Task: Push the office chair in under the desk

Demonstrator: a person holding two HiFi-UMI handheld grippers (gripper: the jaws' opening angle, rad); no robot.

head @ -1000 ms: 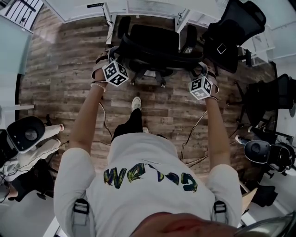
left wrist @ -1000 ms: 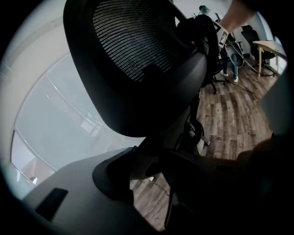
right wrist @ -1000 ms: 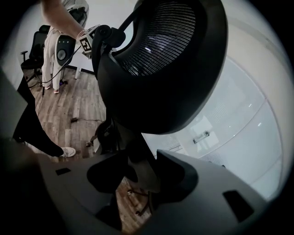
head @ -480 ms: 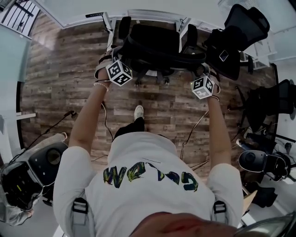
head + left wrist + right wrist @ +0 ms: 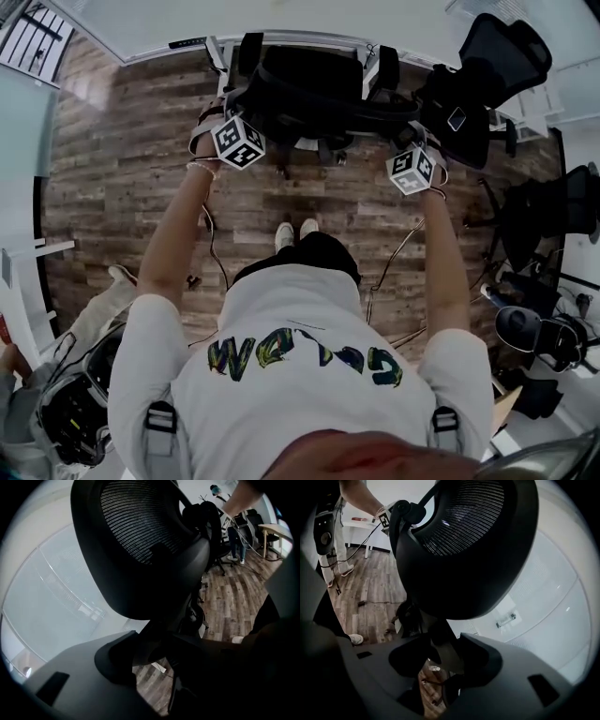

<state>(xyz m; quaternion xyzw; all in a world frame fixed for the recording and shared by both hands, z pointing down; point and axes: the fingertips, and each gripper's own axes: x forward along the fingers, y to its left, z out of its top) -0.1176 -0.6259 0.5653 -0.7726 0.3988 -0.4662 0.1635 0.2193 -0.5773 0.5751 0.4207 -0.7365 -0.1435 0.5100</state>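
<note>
The black mesh-backed office chair (image 5: 314, 80) stands at the top of the head view, its seat partly beneath the white desk (image 5: 281, 23). My left gripper (image 5: 225, 111) holds the left edge of the backrest and my right gripper (image 5: 413, 142) holds the right edge, arms stretched forward. In the left gripper view the mesh back (image 5: 140, 522) towers above the left gripper (image 5: 159, 648), whose dark jaws close round the frame. In the right gripper view the backrest (image 5: 473, 531) fills the top, and a frame strut passes between the jaws of the right gripper (image 5: 440, 663).
A second black chair (image 5: 487, 66) stands close at the chair's right by the desk. More dark chairs (image 5: 553, 197) crowd the right side. Another person with gear (image 5: 66, 403) is at lower left. Cables (image 5: 211, 244) trail over the wood floor.
The chair and both grippers have moved forward toward the desk, the seat sliding further under it. My feet have stepped up behind. The person at lower left has shifted.
</note>
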